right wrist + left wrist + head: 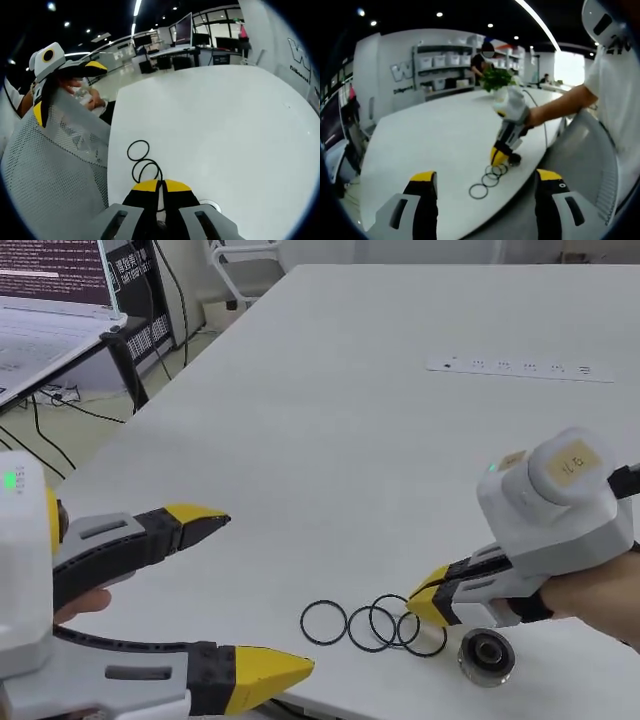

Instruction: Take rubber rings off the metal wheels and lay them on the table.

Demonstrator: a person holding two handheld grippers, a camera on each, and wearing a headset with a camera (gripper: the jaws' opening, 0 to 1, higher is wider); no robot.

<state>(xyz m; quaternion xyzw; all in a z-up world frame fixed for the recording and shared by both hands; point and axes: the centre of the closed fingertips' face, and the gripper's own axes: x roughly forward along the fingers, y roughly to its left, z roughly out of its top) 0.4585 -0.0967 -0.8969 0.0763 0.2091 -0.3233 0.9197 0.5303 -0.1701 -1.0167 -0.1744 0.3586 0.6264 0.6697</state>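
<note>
The left claw (486,176) is seen at the bottom, with its two yellow-tipped jaws held wide apart. Past them, black rubber rings (490,180) are laid by the near edge of the white tabletop (435,135). The nearest ring is set alone, and the others overlap. The right claw (499,154) is pointed down at the far rings. A dark metal wheel (514,159) is seen just beside its tip. A green plant (497,77) is seen far back.
</note>
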